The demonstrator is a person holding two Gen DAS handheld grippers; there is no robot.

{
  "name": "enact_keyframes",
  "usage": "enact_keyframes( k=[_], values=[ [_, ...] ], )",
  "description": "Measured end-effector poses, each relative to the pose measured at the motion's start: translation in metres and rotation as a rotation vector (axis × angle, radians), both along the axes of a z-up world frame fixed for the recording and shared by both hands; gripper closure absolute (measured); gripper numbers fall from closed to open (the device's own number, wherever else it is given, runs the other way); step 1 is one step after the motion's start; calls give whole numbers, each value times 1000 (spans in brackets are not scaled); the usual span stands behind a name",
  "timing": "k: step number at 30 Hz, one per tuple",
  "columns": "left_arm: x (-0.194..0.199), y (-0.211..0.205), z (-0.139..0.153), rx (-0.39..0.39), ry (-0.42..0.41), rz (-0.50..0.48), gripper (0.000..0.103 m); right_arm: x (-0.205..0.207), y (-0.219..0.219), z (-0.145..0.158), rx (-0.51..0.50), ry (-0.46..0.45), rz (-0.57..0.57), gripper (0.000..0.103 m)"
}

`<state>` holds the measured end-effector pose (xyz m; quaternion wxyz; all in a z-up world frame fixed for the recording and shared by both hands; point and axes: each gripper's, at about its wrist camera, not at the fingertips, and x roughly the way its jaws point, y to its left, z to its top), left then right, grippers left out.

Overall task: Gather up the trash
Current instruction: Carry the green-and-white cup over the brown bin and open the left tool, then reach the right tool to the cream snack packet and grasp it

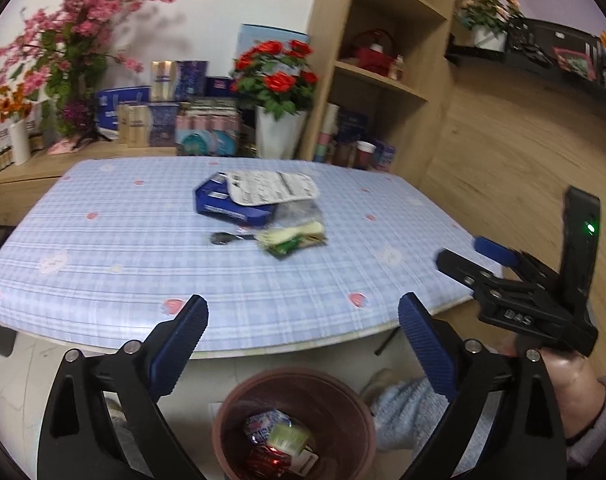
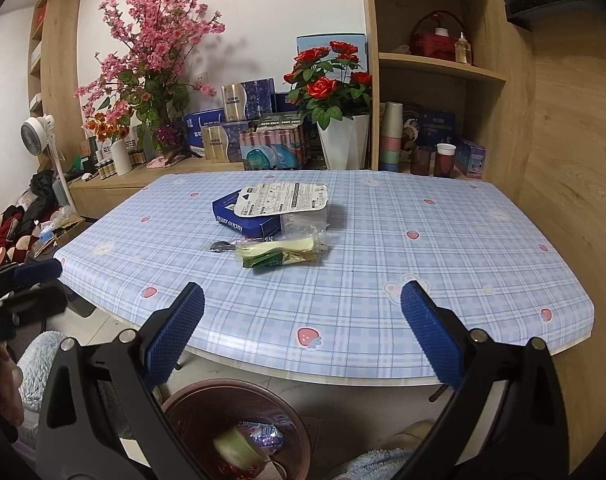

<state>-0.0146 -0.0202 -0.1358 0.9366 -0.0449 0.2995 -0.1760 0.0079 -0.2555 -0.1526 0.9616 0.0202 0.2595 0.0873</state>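
Trash remaining, a clear bag of cutlery [image 2: 283, 250] and a blue box [image 2: 247, 216] beneath a printed lid [image 2: 283, 199], lies mid-tabletop [image 2: 383, 280] at twelve o'clock of both empty, wide-open grippers, right gripper [image 2: 303, 336] nearer than left gripper [image 1: 303, 344]; bag's long axis runs nine-to-three.

Even indoor light; left view motion-blurred, fisheye edges bowed.

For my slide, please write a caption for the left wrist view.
Open left gripper above brown round bin; blue flat box remains on checked tablecloth.
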Motion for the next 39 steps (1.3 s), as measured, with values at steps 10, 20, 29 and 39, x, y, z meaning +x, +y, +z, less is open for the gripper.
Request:
enact_keyframes(
  k=[10,20,29,39],
  values=[
    [13,48,3,18,-20,205,6,2,-1,-4,-16,6,-35,6],
    [22,78,8,37,-36,304,6,7,-6,-8,-15,32,-53,6],
    [33,83,7,57,-36,307,6,19,-7,-17,-31,61,-56,6],
    [60,89,-5,68,-22,321,6,68,8,-34,-79,154,9,6]
  ],
)
